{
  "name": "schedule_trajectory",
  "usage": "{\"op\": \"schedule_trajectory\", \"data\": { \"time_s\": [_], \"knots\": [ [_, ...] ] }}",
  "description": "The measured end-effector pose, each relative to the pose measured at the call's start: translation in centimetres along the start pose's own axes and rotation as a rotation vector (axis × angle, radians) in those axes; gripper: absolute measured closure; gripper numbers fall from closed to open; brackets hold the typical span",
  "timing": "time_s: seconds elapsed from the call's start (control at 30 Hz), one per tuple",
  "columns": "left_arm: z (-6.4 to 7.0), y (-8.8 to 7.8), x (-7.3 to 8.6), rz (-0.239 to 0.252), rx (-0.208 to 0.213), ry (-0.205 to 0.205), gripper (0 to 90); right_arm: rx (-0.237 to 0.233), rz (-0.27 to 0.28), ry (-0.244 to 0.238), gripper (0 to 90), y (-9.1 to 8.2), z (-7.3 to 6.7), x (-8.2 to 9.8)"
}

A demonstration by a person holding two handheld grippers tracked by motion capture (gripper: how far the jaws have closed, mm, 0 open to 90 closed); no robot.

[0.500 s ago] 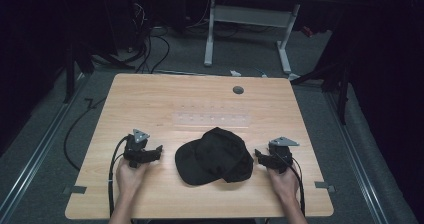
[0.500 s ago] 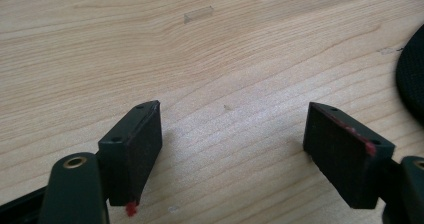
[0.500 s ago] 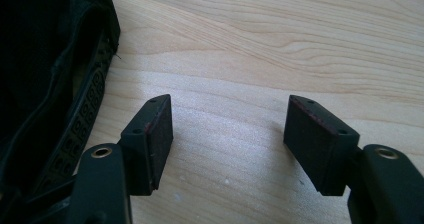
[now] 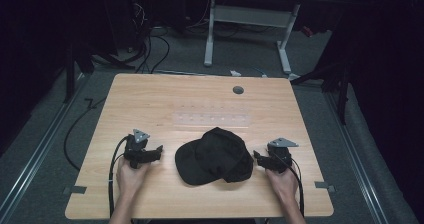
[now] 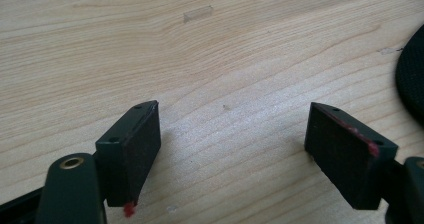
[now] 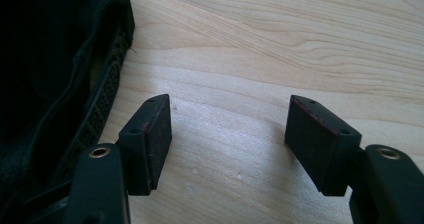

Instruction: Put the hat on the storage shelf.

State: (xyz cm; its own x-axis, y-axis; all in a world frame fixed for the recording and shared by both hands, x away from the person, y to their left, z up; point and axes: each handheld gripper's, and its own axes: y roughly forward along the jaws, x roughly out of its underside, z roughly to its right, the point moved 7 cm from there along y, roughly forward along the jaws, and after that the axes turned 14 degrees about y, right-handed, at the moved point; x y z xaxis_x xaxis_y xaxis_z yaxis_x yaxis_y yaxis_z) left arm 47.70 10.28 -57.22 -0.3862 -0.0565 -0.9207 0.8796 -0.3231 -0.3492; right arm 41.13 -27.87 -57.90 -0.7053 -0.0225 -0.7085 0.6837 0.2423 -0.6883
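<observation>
Both of the person's forearms come in over the near edge of the tabletop, one toward each near corner. The left hand holds the left gripper low over the wood, its jaws aimed toward the middle of the tabletop and a little away from the near edge. In the left gripper view the left gripper has its jaws spread wide, with only bare wood between them and nothing pinched; the cap's dark rim shows at that view's right edge, apart from the jaws. The right hand holds the right gripper in the same low, nearly level way, pointing inward at the cap. In the right gripper view the right gripper also has its jaws spread with bare wood between them, and the cap's back with its adjusting strap lies just beside one jaw, not between them.

The black cap lies on the near half of the tabletop, midway between the two grippers. Its long axis runs slantwise: the brim points toward the near left corner and the crown sits toward the right edge.

Set against the picture from half a second ago, the cap lies where it lay and both hands sit in much the same places.
</observation>
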Motion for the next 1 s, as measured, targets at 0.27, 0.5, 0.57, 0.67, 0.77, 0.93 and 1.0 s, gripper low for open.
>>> {"op": "schedule_trajectory", "data": {
  "time_s": [0.27, 0.5, 0.57, 0.67, 0.77, 0.93, 1.0],
  "knots": [
    [0.0, 0.0, 0.0, 0.0, 0.0, 0.001, 22.6, -0.003, -0.023, -0.007, 33.6, 0.0, -0.1, -0.1],
    [0.3, -0.2, 0.0, 0.001, 0.023, 0.011, 27.1, -0.022, -0.009, 0.075, 40.9, -0.5, 0.3, -0.6],
    [0.3, -0.1, 0.0, 0.002, 0.023, 0.01, 27.1, -0.021, -0.003, 0.088, 42.0, -0.7, 0.4, -0.7],
    [0.3, -0.1, 0.0, 0.002, 0.023, 0.01, 27.1, -0.02, 0.0, 0.082, 43.1, -0.9, 0.5, -0.7],
    [0.3, -0.1, 0.0, 0.002, 0.023, 0.009, 27.1, -0.047, 0.007, 0.089, 43.2, -1.3, 0.2, -0.8],
    [0.3, -0.1, 0.0, 0.0, 0.024, 0.011, 27.0, -0.069, 0.054, 0.102, 44.6, -2.5, -0.3, -1.1],
    [0.3, -0.1, 0.0, -0.001, 0.025, 0.013, 26.6, -0.087, 0.055, 0.101, 44.2, -2.6, -0.5, -1.1]
  ]
}}
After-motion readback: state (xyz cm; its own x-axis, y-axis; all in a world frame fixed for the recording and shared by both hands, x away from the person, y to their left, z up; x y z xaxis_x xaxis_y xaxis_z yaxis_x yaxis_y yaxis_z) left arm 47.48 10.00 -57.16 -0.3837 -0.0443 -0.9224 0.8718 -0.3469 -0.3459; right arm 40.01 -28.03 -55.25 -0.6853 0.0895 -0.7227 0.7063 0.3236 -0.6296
